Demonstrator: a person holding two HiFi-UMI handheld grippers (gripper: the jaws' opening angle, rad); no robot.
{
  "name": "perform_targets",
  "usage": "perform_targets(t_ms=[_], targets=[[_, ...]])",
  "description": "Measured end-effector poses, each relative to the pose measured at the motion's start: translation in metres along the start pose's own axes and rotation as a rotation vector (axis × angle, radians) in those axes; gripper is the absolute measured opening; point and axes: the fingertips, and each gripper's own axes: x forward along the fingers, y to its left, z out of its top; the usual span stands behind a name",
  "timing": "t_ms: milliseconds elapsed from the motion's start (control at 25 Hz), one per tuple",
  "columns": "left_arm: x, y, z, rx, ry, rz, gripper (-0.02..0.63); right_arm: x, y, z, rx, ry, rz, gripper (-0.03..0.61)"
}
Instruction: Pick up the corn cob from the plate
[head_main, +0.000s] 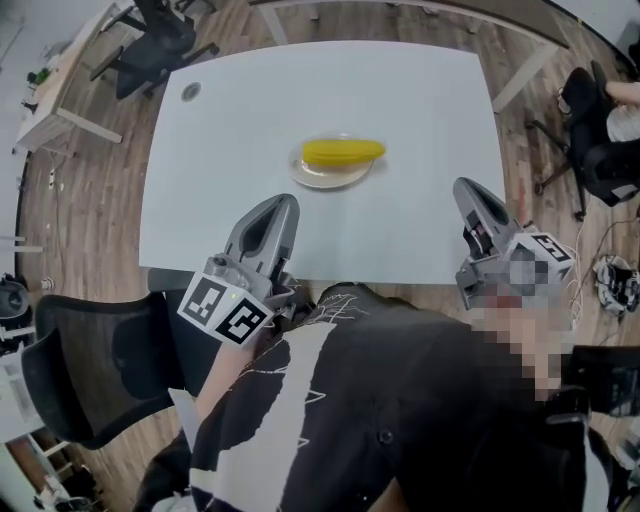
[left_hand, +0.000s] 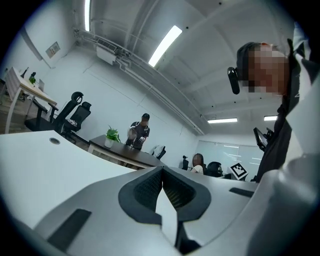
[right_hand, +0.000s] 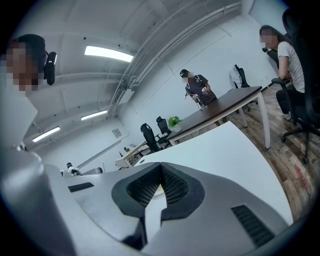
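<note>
A yellow corn cob (head_main: 343, 151) lies across a small pale plate (head_main: 322, 175) near the middle of the white table (head_main: 230, 120). My left gripper (head_main: 283, 204) hovers over the table's near edge, below and left of the plate, with its jaws shut and empty. Over the near right edge my right gripper (head_main: 466, 187) is also shut and empty, to the right of the plate. Both point towards the far side. The left gripper (left_hand: 162, 170) and right gripper (right_hand: 161, 167) each show their tips meeting in their own views, and neither view shows the corn.
A black office chair (head_main: 90, 370) stands close at my lower left. More chairs (head_main: 150, 40) are beyond the table's far left corner, and a seated person (head_main: 615, 120) is at the right. The table has a cable hole (head_main: 190, 91). A dark desk (right_hand: 225, 107) with people stands behind.
</note>
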Motion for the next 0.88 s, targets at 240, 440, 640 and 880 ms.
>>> perform_targets(t_ms=[240,440,640,880], targets=[[0.030,0.035,-0.005,0.037,0.074,-0.021,0.014,0.033,-0.011,-0.005,0.043,0.010,-0.037,0.015],[0.052,0.061,-0.005,0.074,0.082,-0.021,0.014,0.056,-0.024,-0.017,0.095,0.028,-0.042,0.015],[0.076,0.079,-0.010,0.050,0.141,-0.065,0.014,0.083,-0.030,-0.008,0.096,0.035,-0.089,0.015],[0.097,0.097,-0.023,0.114,0.220,-0.125,0.014,0.104,-0.038,-0.013,0.122,0.034,-0.107,0.015]])
